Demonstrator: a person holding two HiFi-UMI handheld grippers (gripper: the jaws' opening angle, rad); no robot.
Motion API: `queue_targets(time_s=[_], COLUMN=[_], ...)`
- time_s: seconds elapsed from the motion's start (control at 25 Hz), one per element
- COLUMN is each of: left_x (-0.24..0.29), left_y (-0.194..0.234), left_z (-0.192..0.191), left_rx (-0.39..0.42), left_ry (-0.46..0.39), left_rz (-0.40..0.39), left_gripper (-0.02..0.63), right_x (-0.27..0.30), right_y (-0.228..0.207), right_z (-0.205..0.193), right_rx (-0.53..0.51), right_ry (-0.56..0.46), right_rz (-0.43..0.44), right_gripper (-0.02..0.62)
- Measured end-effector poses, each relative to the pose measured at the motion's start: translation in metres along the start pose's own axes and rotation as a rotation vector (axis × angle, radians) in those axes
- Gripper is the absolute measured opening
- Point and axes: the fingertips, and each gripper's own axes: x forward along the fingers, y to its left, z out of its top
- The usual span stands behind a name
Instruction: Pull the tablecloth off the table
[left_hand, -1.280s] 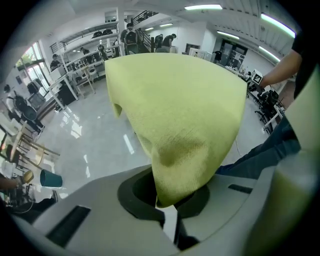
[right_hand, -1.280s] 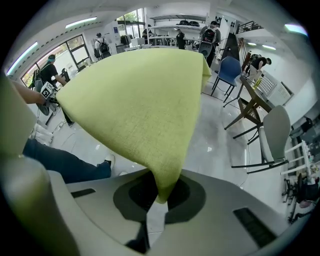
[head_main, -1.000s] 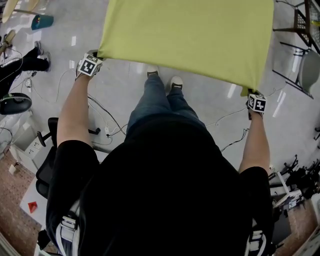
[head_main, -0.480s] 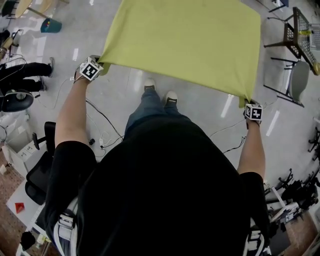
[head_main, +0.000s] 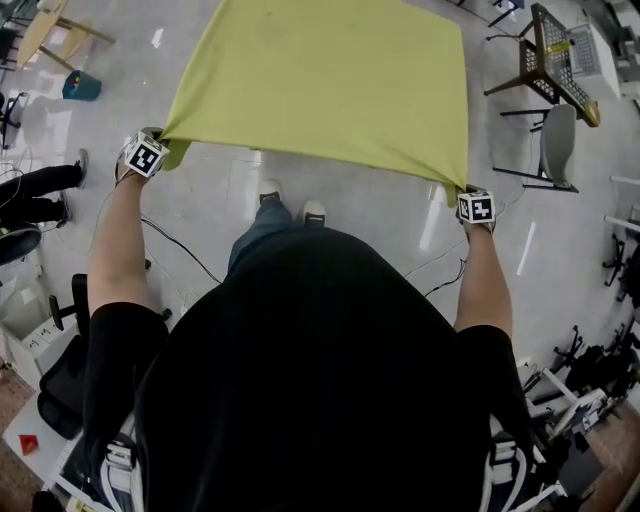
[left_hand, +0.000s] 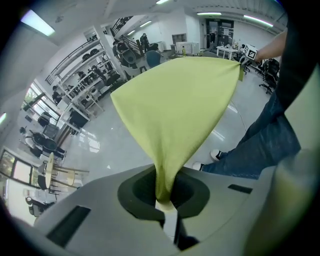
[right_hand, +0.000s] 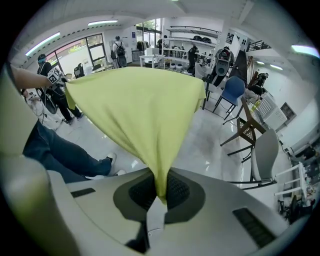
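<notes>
A yellow-green tablecloth (head_main: 320, 80) hangs spread out in the air above the floor, stretched between both grippers. My left gripper (head_main: 158, 150) is shut on its near left corner, and the cloth (left_hand: 172, 115) runs straight out of the closed jaws (left_hand: 163, 197). My right gripper (head_main: 462, 195) is shut on the near right corner, where the cloth (right_hand: 135, 105) bunches into the jaws (right_hand: 160, 192). No table shows under the cloth in any view.
A person's legs and white shoes (head_main: 288, 205) stand under the cloth. A wire-mesh chair (head_main: 555, 55) and a grey chair (head_main: 558, 140) are at the right. Cables (head_main: 190, 255) trail on the floor; a black office chair (head_main: 65, 370) is behind left.
The cloth and both grippers have shifted left in the head view, and the cloth's far edge has come into sight. Both grips hold unchanged.
</notes>
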Motion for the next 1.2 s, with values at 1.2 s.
queue_targets(time_s=[1.2], left_x=[-0.098], left_y=[-0.047], left_z=[-0.088], left_rx=[-0.027], left_ry=[-0.063], left_rz=[0.031], left_gripper=[0.025], right_x=[-0.104], right_y=[0.085], right_z=[-0.078], right_rx=[0.085], right_ry=[-0.007], right_rz=[-0.052], right_gripper=[0.021])
